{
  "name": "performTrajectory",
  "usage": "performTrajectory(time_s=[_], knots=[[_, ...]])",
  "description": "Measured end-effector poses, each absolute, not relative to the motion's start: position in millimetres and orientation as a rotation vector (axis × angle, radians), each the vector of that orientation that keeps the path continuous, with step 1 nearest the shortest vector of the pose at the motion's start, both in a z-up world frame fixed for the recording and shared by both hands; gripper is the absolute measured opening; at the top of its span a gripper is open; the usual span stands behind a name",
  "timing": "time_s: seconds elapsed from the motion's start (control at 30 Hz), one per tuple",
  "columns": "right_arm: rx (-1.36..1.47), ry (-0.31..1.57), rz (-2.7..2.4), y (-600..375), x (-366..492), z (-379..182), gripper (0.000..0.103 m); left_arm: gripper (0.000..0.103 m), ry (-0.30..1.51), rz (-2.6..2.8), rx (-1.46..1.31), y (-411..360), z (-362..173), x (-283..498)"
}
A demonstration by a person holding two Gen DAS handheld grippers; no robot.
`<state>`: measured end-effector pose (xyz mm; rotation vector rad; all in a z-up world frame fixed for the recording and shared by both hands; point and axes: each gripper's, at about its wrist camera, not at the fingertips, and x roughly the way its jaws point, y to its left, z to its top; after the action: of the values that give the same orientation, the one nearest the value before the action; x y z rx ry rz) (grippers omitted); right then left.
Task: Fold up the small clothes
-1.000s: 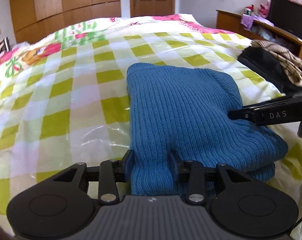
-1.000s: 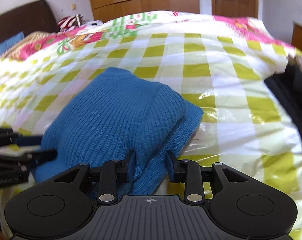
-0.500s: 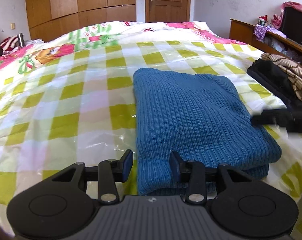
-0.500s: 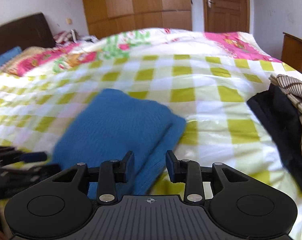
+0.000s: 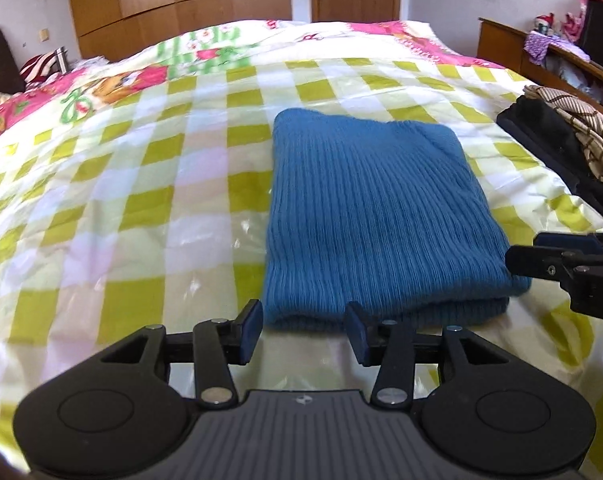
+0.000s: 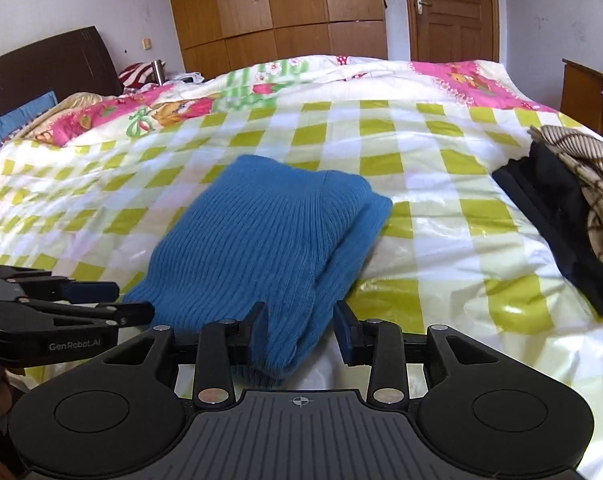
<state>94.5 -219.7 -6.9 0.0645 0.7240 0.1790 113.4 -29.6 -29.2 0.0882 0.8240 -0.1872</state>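
Note:
A blue ribbed knit garment [image 5: 377, 216] lies folded into a thick rectangle on the checked bedspread [image 5: 149, 184]. It also shows in the right wrist view [image 6: 261, 248]. My left gripper [image 5: 303, 330] is open and empty, just short of the garment's near edge. My right gripper [image 6: 301, 330] is open, its fingers on either side of the garment's near corner without pinching it. The right gripper also shows in the left wrist view [image 5: 541, 254], beside the garment's right edge. The left gripper shows in the right wrist view [image 6: 121, 300], by the garment's left edge.
A pile of black and brown-checked clothes [image 5: 565, 148] lies at the bed's right edge, also in the right wrist view [image 6: 573, 208]. Pillows and a dark headboard [image 6: 45, 76] stand at the far left. A wooden dresser [image 5: 541, 60] runs along the right.
Both grippers have let go of the garment and pulled back toward me. The garment has settled flat on the bed, and both cameras have risen and levelled.

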Motion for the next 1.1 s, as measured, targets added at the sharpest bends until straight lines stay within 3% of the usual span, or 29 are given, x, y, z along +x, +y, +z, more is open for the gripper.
performTrajectory(time_s=[0.13,0.4,0.9,1.1], knots=[[0.073,0.720,0.178,-219,80,-7,0.036,0.065,0.784,-0.167,0.084,-31,-22,94],[0.074,0.684,0.178,-211,58,-3,0.036,0.091,0.657,-0.095,0.136,-38,-3,70],[0.055,0.698,0.145,-201,50,-14,0.036,0.103,0.685,-0.060,0.088,-28,-22,59],[0.037,0.697,0.142,-197,49,-14,0.036,0.103,0.701,-0.066,0.064,-28,-26,58]])
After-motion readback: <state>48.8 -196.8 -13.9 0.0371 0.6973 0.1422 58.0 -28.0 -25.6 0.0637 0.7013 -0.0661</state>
